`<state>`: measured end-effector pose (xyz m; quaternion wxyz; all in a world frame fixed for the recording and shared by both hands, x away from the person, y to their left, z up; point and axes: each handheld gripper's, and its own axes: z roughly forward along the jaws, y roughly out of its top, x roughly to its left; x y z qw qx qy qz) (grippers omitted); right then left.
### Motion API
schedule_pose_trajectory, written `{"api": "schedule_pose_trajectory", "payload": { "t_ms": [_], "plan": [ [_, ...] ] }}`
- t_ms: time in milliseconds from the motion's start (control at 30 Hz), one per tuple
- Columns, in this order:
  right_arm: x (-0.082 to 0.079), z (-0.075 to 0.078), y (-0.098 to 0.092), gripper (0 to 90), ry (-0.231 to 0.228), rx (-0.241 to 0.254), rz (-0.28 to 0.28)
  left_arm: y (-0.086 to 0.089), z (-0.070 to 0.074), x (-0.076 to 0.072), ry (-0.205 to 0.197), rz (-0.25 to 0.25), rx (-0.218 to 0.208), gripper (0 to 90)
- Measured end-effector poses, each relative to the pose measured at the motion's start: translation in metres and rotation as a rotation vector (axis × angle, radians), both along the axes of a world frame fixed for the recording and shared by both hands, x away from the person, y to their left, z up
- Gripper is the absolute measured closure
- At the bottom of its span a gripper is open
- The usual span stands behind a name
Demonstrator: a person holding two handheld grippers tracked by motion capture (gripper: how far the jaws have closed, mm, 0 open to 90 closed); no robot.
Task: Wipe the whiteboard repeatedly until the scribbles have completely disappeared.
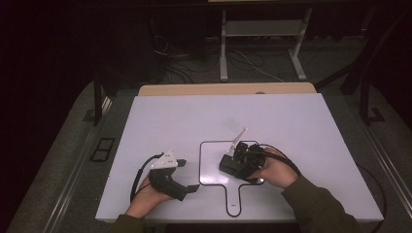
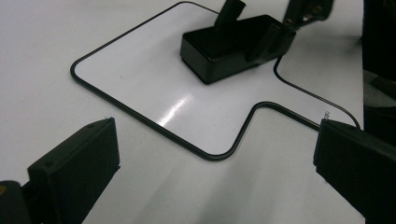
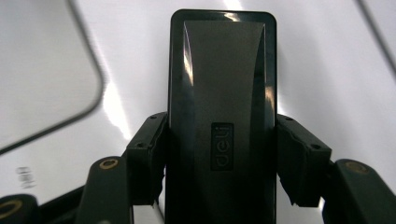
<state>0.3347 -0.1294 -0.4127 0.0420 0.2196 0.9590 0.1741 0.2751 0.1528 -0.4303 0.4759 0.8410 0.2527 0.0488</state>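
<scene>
A black oblong case marked "deli" lies inside a thin black paddle-shaped outline drawn on the white table. My right gripper is shut on the case, one jaw on each long side. The right gripper view shows the case running away from the gripper. My left gripper rests open left of the outline, nothing between its jaws. In the left gripper view, the open gripper faces the outline, with the case beyond it.
The outline's narrow handle runs to the table's front edge. A wooden tabletop edge lies behind the white table. Farther back on the dark floor are a metal frame's legs and loose cables.
</scene>
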Motion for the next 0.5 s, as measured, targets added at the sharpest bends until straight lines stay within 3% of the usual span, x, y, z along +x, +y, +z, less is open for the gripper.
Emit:
{"api": "schedule_pose_trajectory", "payload": {
  "t_ms": [300, 433, 500],
  "plan": [
    [0.025, -0.001, -0.029, 38.8, -0.017, 0.004, -0.133, -0.001, 0.0, 0.0, 0.001, -0.002, 0.006, 0.0],
    [0.024, -0.001, -0.029, 38.8, -0.019, -0.005, -0.142, -0.001, -0.001, 0.001, 0.002, -0.003, 0.005, 0.0],
    [0.021, -0.001, -0.025, 38.8, -0.016, -0.011, -0.122, -0.001, -0.001, 0.0, 0.003, -0.003, 0.006, 0.0]
  ]
}}
